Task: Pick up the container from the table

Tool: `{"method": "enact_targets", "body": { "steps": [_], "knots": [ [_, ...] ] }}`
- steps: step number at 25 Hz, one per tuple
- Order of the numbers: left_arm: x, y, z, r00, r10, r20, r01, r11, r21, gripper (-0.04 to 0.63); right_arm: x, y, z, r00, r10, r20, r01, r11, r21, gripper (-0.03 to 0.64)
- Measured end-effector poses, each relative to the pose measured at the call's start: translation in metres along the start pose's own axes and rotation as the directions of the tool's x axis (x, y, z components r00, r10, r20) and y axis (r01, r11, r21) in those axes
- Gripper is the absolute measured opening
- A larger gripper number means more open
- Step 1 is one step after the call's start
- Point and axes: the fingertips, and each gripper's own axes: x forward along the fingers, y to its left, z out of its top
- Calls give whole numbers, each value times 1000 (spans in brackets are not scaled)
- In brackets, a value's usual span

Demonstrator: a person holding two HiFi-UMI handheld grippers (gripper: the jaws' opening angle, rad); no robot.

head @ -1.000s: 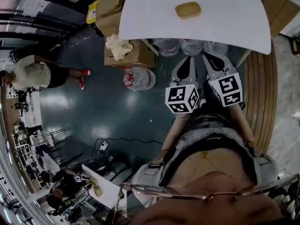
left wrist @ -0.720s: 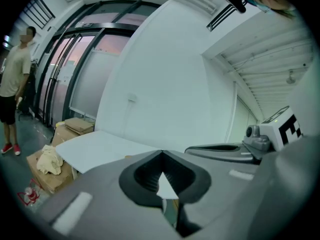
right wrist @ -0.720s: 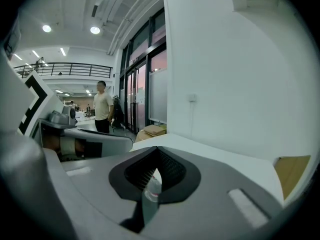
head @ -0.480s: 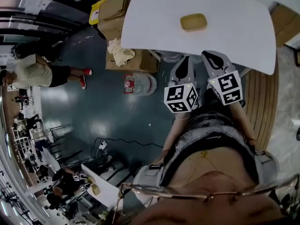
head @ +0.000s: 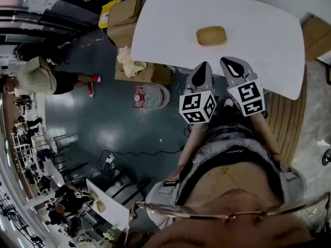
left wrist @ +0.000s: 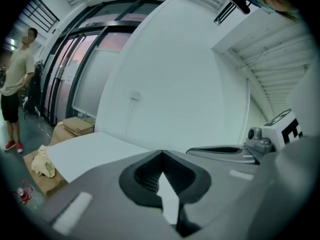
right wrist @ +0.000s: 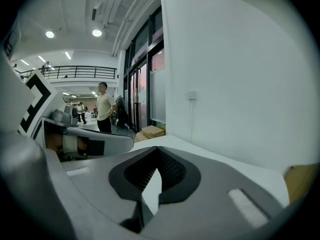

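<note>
In the head view a tan, rounded container (head: 211, 35) lies in the middle of the white table (head: 258, 25). Both grippers are held side by side at the table's near edge, short of the container. My left gripper (head: 203, 65) points at it from just below; its jaws meet at the tips with nothing between them (left wrist: 161, 152). My right gripper (head: 228, 61) sits slightly right of the container, also shut and empty (right wrist: 157, 148). Neither gripper view shows the container, only the white tabletop (left wrist: 95, 146) and a wall.
Cardboard boxes (head: 124, 14) stand on the floor left of the table, with a large water bottle (head: 150, 94) near its edge. A person (head: 36, 79) stands at the far left. Wooden planks (head: 287, 112) lie at the right. A tan box (right wrist: 301, 179) shows at the right gripper view's edge.
The table and container have come nearer in the head view. Both grippers have moved forward until their tips reach the table's near edge. Both stay shut.
</note>
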Motion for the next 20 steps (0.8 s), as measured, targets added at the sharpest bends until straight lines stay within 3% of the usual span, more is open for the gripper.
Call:
{"method": "enact_targets", "body": {
  "steps": [9,20],
  "knots": [
    [33,10,-2,1000,-16,-21,15,1000,-8,0,20,-32,-9,999,-51,-6,51,999,16,26],
    [107,52,27,991,-119,-59,120,992,24,0,80,-73,2,983,-180,-40,182,981,67,26]
  ]
}}
